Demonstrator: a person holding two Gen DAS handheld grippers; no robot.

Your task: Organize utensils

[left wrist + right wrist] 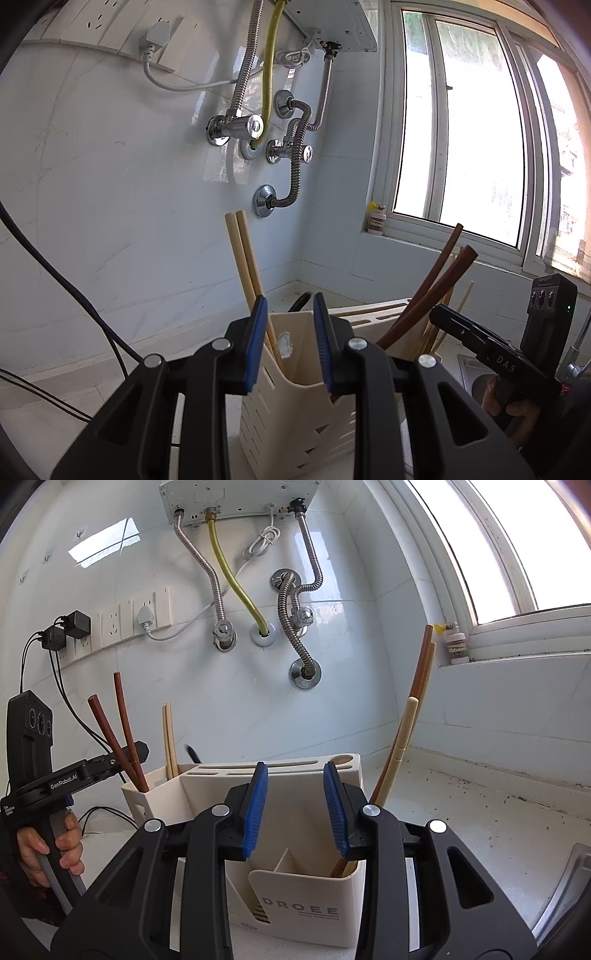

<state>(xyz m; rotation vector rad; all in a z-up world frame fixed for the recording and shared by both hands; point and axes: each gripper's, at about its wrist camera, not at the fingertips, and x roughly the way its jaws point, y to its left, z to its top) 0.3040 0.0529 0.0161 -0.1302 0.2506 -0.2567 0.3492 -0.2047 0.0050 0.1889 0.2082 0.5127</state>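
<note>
A cream slotted utensil holder [310, 890] stands on the counter below both grippers. In the left wrist view my left gripper [289, 332] hangs open over the holder's end compartment [295, 398]. A pair of light chopsticks [243, 258] rises just behind its left pad, with nothing pressed between the pads. Brown chopsticks [436, 280] lean further right. In the right wrist view my right gripper [295, 805] is open above the near compartments, empty. Brown and cream chopsticks [406, 720] lean in the right compartment. More brown chopsticks [122, 738] and light ones [169, 738] stand at the left end.
Metal hoses and valves [255, 125] and a socket strip [110, 624] are on the tiled wall behind. A window [461, 129] with a small bottle [456, 646] on its sill is to the right. A sink rim [565, 886] shows at the lower right. Cables [55, 295] hang left.
</note>
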